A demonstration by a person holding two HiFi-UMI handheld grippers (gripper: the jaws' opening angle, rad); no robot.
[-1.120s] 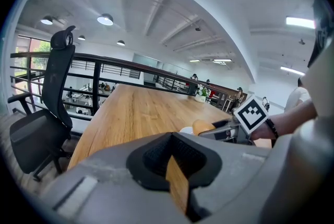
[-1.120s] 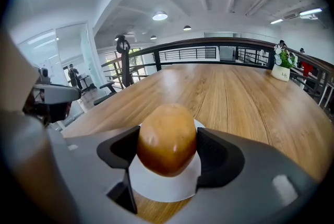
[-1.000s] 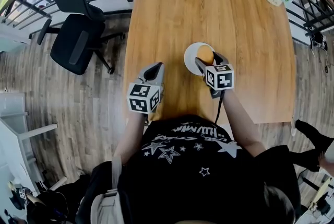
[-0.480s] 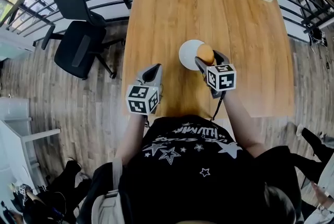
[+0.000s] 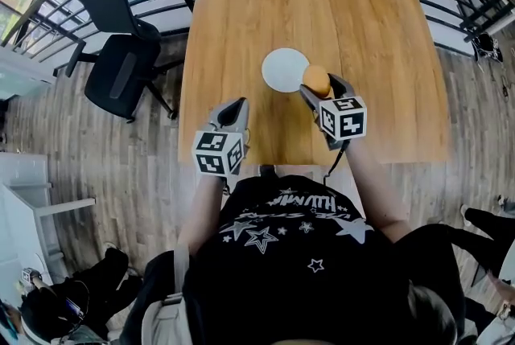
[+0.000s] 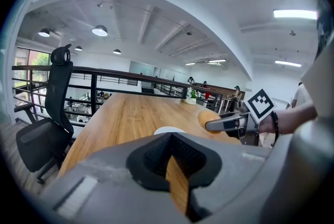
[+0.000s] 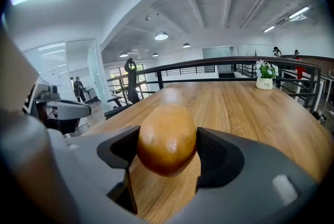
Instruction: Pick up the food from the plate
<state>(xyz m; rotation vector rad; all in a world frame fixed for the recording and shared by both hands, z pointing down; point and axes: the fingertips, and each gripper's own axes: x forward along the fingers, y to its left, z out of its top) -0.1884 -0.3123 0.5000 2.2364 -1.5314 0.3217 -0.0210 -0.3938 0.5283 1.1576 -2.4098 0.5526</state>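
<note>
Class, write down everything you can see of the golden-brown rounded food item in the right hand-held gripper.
The golden-brown rounded food item is egg-shaped, smooth and glossy, like a baked bread roll, and looks whole. It stands upright between the dark jaws of the right hand-held gripper, which press on its two sides. Nothing else touches it. It hangs over the light wooden table, just off the right rim of the bare round white plate.
</note>
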